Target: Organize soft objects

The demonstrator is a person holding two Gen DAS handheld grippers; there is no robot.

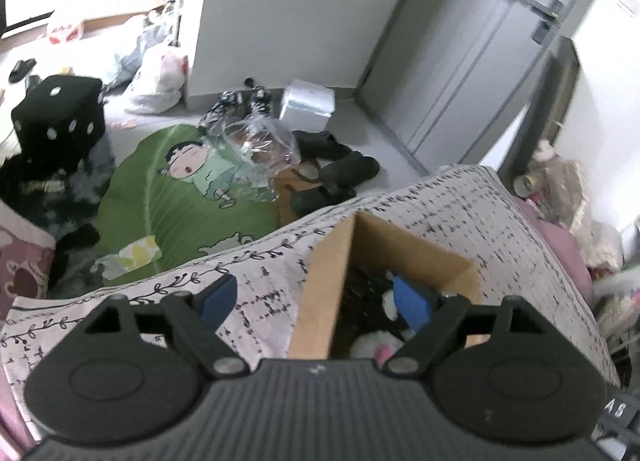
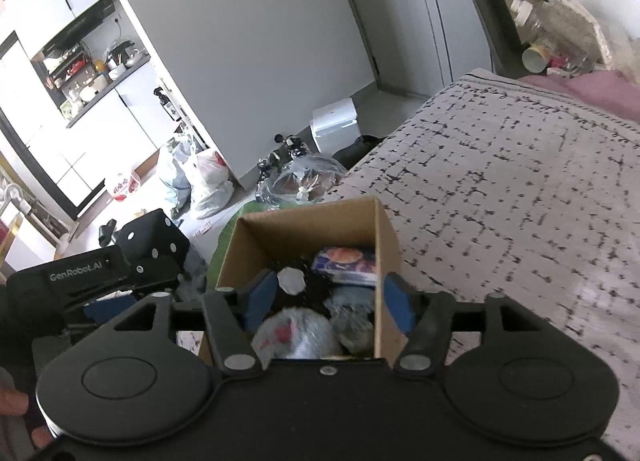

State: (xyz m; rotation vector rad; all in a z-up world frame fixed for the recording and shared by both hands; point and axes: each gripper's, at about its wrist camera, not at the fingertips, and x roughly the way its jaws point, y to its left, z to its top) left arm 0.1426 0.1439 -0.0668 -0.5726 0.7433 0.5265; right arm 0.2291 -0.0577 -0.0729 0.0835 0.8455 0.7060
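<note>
An open cardboard box (image 1: 320, 281) (image 2: 384, 229) stands on a bed with a grey patterned cover (image 1: 480, 213) (image 2: 520, 181). Inside lie soft things: a white and pink plush (image 1: 372, 345), a grey plush with red marks (image 2: 296, 333), a dark fuzzy item (image 2: 316, 285) and a blue packet (image 2: 346, 263). My left gripper (image 1: 316, 301) is open, its jaws straddling the box's left wall. My right gripper (image 2: 330, 299) is open, one finger inside the box and one outside its right wall. Both hold nothing. The left gripper's body (image 2: 92, 277) shows in the right wrist view.
On the floor beyond the bed lie a green cartoon cushion (image 1: 180, 197), a black dice-shaped cushion (image 1: 60, 117) (image 2: 154, 241), clear plastic bags (image 1: 260, 141), black shoes (image 1: 340, 173), a white box (image 1: 308, 103) and shopping bags (image 2: 204, 181). A cluttered bedside sits at right (image 2: 556, 45).
</note>
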